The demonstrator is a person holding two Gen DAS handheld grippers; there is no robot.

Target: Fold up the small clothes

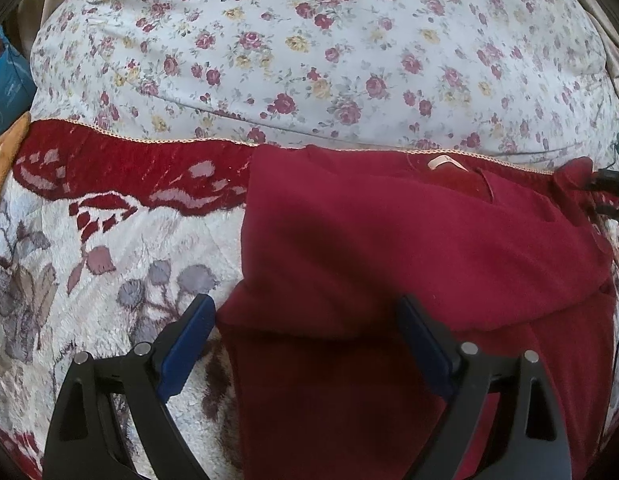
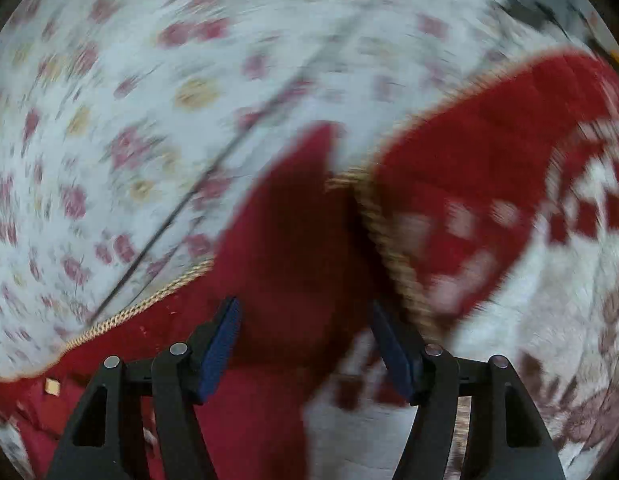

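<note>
Spread flat on the blanket (image 1: 109, 248) just below the flowered pillow (image 1: 309, 40) for folding: dark red garment (image 1: 389, 248), left gripper (image 1: 305, 320) wide open over its near edge, right gripper (image 2: 305, 320) open above a sleeve, gripping nothing.

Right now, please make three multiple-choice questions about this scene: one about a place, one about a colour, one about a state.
1. Where does the dark red garment lie?
A. on the patterned blanket
B. inside a drawer
C. on a hanger

2. What colour are the pads of the left gripper?
A. yellow
B. blue
C. white

3. How do the left gripper's jaws stand?
A. shut on a sock
B. shut on nothing
C. wide open above the garment

Answers: 1 A, blanket shows around it; 2 B, both pads are blue; 3 C, the pads stand apart.
</note>
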